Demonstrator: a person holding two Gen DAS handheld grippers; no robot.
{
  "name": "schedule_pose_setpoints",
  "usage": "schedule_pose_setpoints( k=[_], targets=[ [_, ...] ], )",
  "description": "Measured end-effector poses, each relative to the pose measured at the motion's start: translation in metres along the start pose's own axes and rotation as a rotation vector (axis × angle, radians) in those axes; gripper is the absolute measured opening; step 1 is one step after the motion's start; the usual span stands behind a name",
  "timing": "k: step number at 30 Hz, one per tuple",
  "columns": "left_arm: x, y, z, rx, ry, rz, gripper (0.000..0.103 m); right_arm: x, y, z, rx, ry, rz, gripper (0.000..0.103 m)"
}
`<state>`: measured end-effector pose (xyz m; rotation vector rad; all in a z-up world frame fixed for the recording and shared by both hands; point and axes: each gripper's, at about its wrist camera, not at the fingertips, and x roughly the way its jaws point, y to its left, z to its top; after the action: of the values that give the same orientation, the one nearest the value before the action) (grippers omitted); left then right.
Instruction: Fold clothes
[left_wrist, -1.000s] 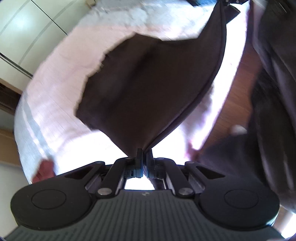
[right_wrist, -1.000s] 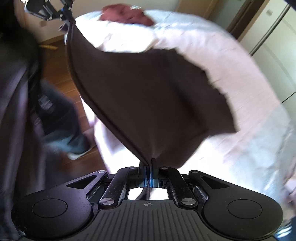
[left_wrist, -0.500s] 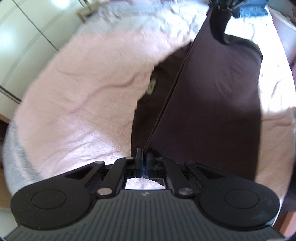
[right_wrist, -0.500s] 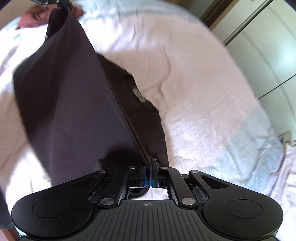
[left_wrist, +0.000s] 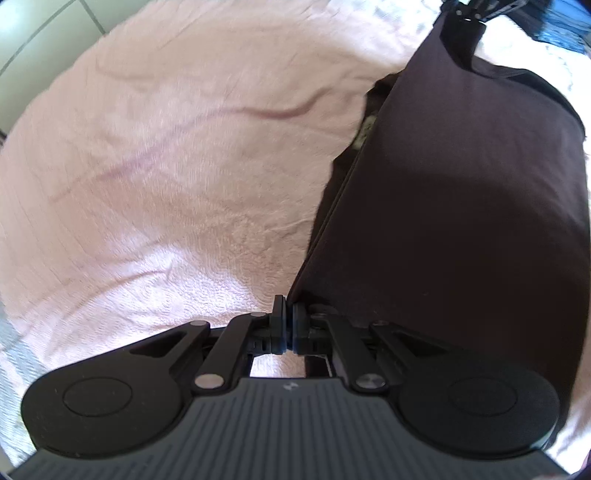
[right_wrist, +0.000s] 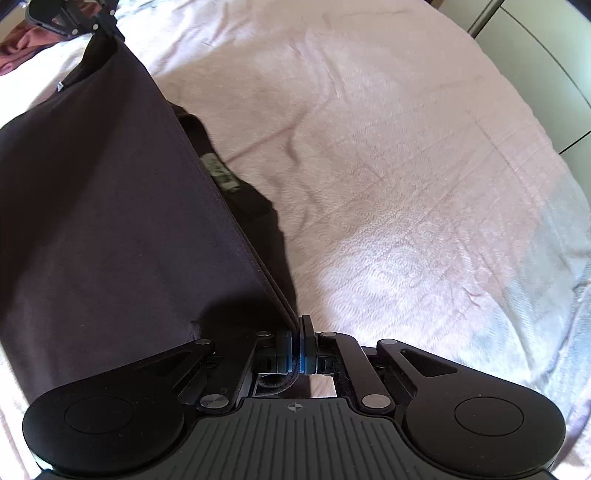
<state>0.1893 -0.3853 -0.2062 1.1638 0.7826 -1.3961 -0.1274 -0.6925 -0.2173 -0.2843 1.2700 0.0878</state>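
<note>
A dark brown garment (left_wrist: 454, 206) hangs stretched between my two grippers over the pink bedspread (left_wrist: 166, 166). My left gripper (left_wrist: 287, 306) is shut on one end of its top hem. My right gripper (right_wrist: 299, 326) is shut on the other end of the garment (right_wrist: 110, 221). The hem runs taut between them. A second layer with a pale label (right_wrist: 219, 173) shows behind the hem and drapes onto the bed. Each gripper shows far off in the other's view, the right one (left_wrist: 469, 14) at top right, the left one (right_wrist: 107, 26) at top left.
The pink bedspread (right_wrist: 388, 184) covers the bed, with a pale blue-grey band (right_wrist: 535, 314) at its edge. A reddish garment (right_wrist: 22, 48) lies at the far end. White cupboard doors (right_wrist: 535, 55) stand beside the bed. Something blue (left_wrist: 554, 22) lies at the far side.
Both grippers have carried the garment from beside the bed to over it and lowered it. The cloth now hangs flatter, its lower part resting on the bedspread.
</note>
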Motion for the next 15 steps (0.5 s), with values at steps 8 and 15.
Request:
schedule_pose_setpoints(
  k=[8,15],
  targets=[
    [0.054,0.008,-0.011,-0.127,0.046,0.057,0.027,0.052,-0.038,-0.014,0.225,-0.05,0.061,0.016],
    [0.012,0.024,-0.031,-0.408,-0.059,0.067,0.037,0.016,-0.06,-0.056,0.606,-0.199,0.044,0.062]
  ],
)
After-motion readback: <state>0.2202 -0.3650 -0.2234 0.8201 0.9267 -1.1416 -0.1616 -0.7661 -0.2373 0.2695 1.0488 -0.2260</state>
